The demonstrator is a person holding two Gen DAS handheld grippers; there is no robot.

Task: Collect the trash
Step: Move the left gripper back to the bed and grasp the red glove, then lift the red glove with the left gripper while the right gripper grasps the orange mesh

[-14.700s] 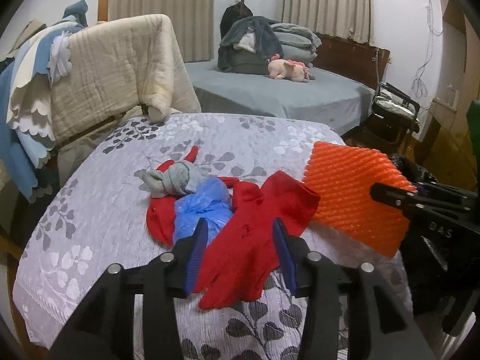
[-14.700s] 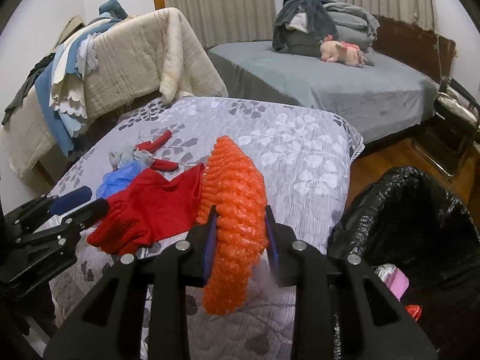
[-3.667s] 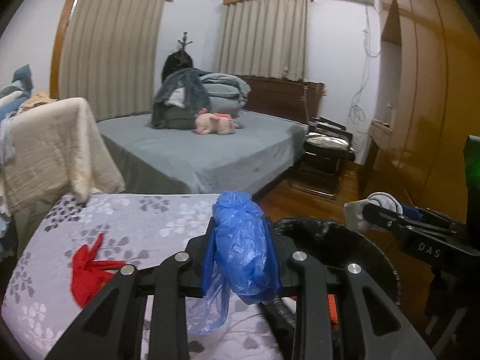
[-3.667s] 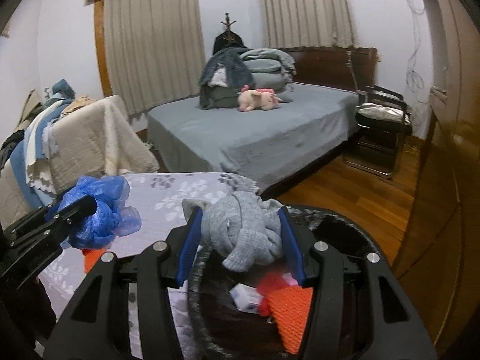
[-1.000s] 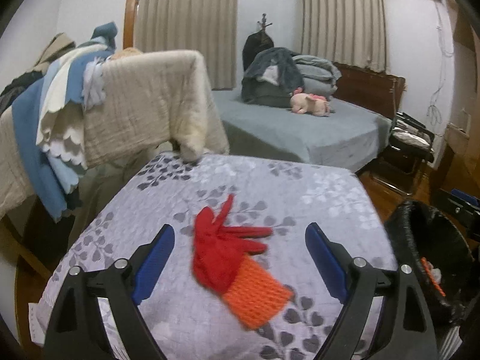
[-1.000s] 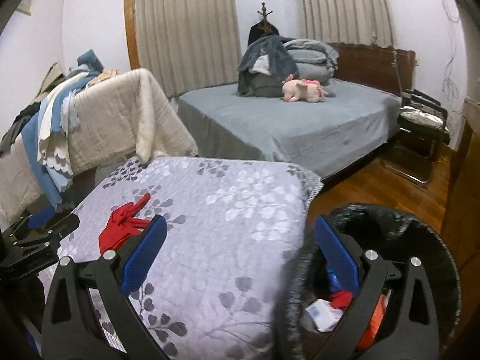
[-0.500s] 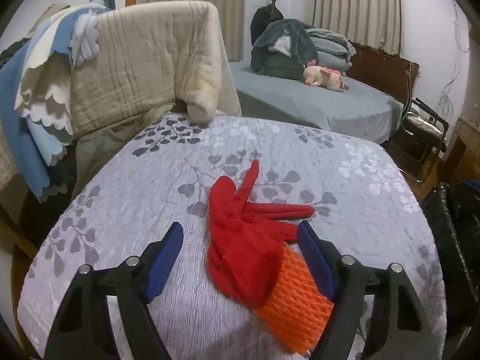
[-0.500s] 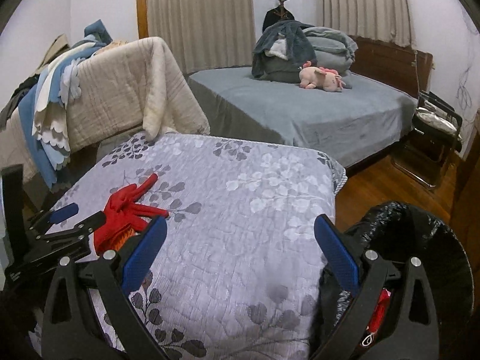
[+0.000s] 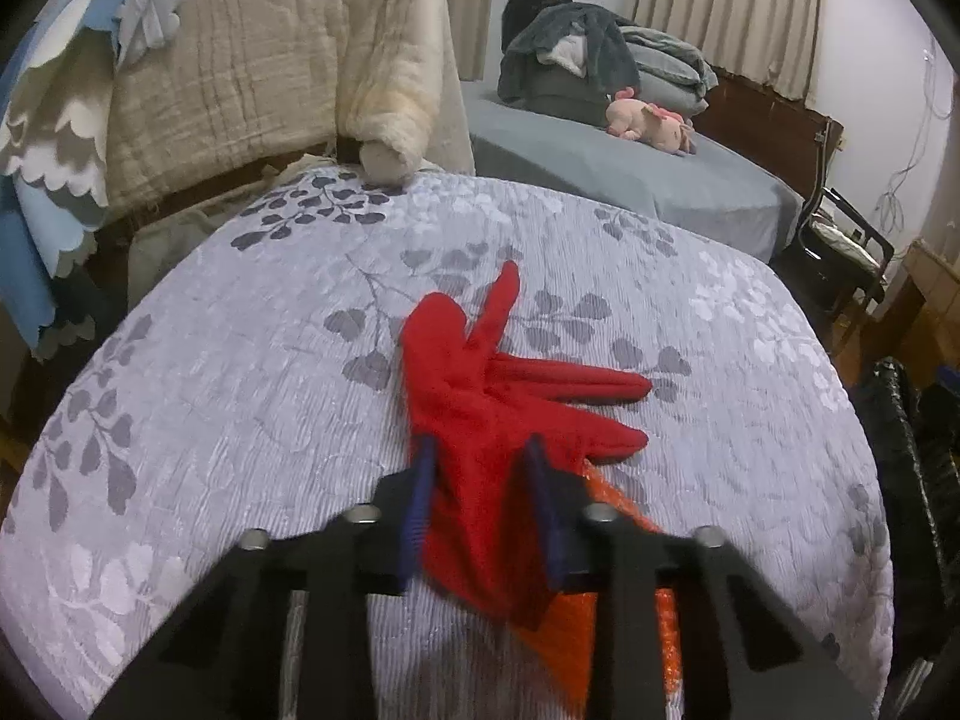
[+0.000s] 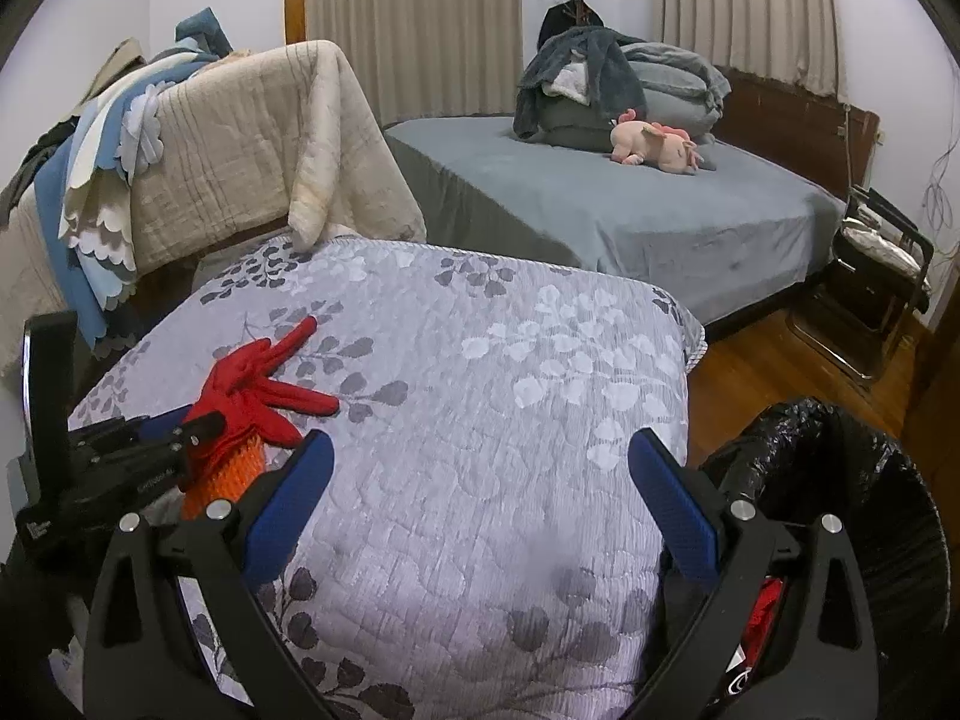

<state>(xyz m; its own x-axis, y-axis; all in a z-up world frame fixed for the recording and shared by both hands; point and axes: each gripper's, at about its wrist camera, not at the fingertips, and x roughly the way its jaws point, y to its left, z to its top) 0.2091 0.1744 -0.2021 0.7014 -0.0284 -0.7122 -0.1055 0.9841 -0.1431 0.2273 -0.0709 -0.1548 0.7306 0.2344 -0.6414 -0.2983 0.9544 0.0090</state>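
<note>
Pinching the red glove (image 9: 480,414): left gripper (image 9: 480,486) has just been closing, and its blue fingers (image 9: 420,492) now sit on either side of the glove's cuff end, fabric bunched between them. Glove lies flat on the leaf-print bedspread (image 9: 240,390), its digits splayed away from the camera. Orange mesh (image 9: 600,618) lies partly under the glove's cuff, touching it, sticking out towards the gripper's right side. Right gripper (image 10: 480,498) hangs over the same bedspread with fingers (image 10: 672,510) spread wide and nothing between them; from its view the left gripper and glove are at the left edge. Black-lined bin (image 10: 840,480) stands on the floor just beside the bedspread's right edge, with red and white scraps visible inside. Grey bed (image 10: 630,210) with a pink plush (image 10: 654,147) is behind.
</note>
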